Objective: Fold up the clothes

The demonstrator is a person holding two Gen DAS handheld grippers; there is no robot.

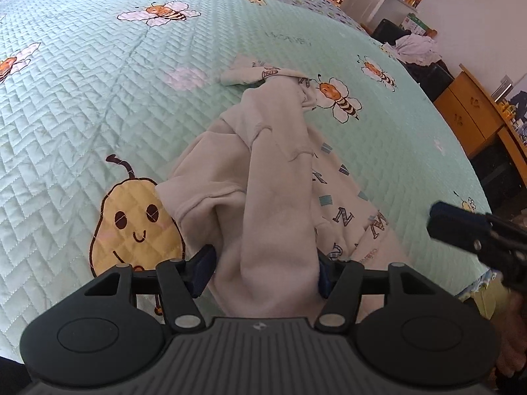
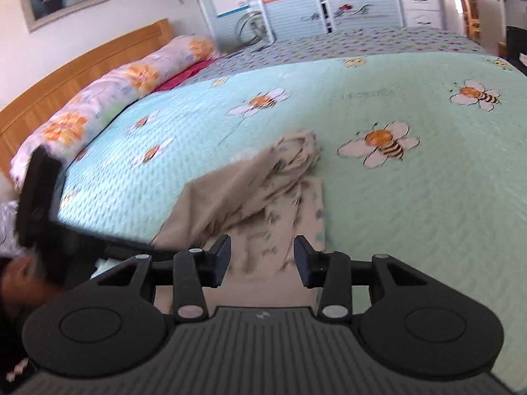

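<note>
Lying crumpled on the mint quilted bedspread (image 1: 98,75), cream lettered garment (image 1: 273,171), left gripper (image 1: 263,263) clamped on a thick fold of it, right gripper (image 2: 262,258) parted wide above its near edge, bee print (image 2: 382,144) just beside the cloth

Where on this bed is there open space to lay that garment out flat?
The widest bare stretch of green quilt lies left of the cream garment, between the pear print and the far bee print. Right of the garment, past another bee, is a narrower strip. It is crowded near the left gripper, where bunched fabric fills the jaws.
</note>
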